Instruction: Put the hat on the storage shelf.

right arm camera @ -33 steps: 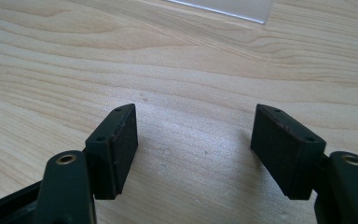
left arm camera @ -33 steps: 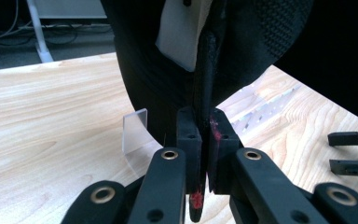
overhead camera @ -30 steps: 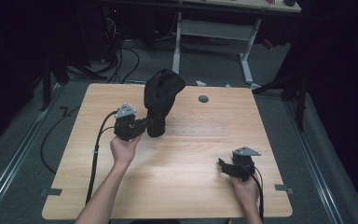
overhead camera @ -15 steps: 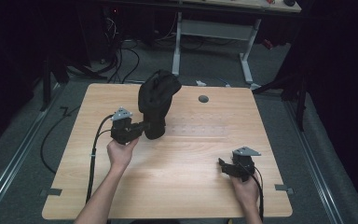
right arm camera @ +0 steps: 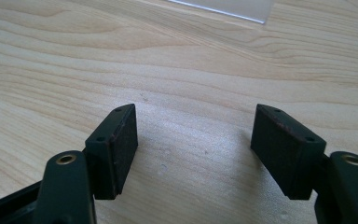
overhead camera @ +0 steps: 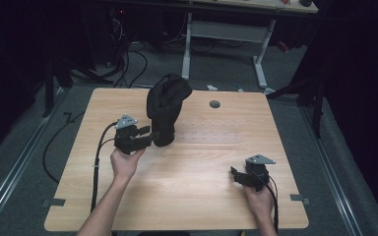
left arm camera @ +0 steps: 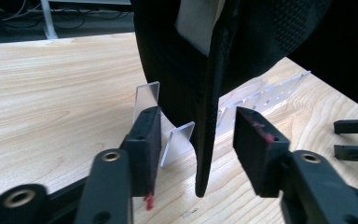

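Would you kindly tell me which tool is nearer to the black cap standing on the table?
Left. The left tool is right at the black cap, whose brim hangs between its just-opened pads, untouched. The right tool rests far off, near the table's front right.

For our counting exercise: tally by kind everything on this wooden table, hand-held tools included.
Hand-held tools: 2 (left tool, right tool)
Black cap: 1
Clear plastic rack: 1
Grey round plug in the tabletop: 1
Total: 5
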Demonstrator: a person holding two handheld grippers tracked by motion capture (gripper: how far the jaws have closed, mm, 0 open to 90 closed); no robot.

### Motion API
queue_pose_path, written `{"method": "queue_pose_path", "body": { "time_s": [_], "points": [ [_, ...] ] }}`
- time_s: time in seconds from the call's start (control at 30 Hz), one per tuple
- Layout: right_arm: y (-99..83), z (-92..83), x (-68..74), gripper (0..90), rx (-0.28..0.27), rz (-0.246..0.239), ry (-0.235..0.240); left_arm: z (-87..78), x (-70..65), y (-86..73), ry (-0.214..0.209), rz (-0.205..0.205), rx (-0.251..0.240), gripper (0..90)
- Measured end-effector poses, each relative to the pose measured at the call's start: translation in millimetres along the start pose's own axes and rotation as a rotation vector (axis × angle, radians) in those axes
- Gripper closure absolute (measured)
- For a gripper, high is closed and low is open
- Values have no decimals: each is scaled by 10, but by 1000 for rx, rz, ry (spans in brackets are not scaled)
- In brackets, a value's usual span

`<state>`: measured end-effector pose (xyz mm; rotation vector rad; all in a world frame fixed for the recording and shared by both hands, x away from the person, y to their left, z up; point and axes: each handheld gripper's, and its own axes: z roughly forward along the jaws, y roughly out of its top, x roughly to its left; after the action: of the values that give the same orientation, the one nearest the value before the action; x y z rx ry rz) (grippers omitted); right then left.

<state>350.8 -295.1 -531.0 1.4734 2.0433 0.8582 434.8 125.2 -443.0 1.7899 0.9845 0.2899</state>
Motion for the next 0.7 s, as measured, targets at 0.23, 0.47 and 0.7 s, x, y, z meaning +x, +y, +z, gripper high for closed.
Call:
{"method": "queue_pose_path", "body": {
  "time_s": [0.23,0.47,0.7],
  "points": [
    [0,0,0,317,0,0,2,-86,1,-12,2,5,12,445],
    [0,0,0,317,0,0,1,-206,23,-24,5,-15,-2,435],
    [0,-1,2,317,1,2,0,-301,24,-34,14,-24,-5,430]
  ]
}}
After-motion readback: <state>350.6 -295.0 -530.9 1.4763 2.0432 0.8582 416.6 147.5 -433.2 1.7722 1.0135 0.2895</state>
